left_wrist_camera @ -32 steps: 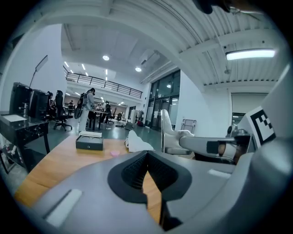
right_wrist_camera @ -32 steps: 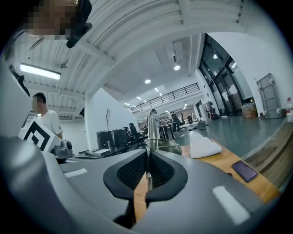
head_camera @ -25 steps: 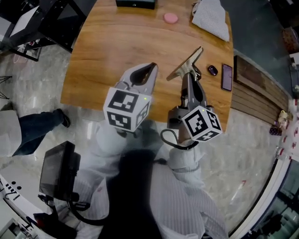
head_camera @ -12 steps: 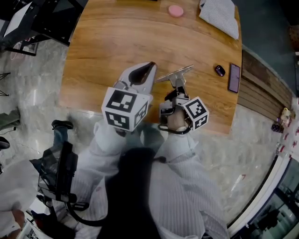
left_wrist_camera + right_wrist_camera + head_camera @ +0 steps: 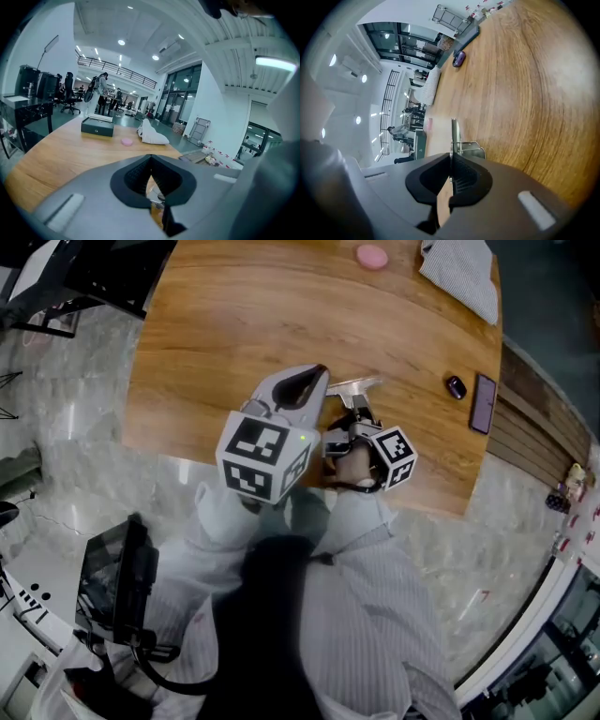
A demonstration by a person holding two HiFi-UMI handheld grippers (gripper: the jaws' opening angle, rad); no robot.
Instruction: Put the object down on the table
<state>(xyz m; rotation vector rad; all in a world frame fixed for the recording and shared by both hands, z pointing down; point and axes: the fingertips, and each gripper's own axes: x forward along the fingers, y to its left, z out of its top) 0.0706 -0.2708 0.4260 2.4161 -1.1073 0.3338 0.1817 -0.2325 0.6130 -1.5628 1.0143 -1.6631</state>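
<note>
Clipboard (image 5: 453, 133), perhaps, clamped in right gripper (image 5: 451, 160)

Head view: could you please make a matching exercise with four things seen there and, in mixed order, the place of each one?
1. pink round disc
2. white folded cloth
3. dark flat phone
4. thin metal plate

A. between the jaws of the right gripper
B. right edge of the wooden table
C. far right corner
D. far edge, left of the cloth

Pairs: 1-D, 2-C, 3-B, 4-A.

Right gripper (image 5: 351, 416) drew back, clipboard (image 5: 356, 385) lowered.
</note>
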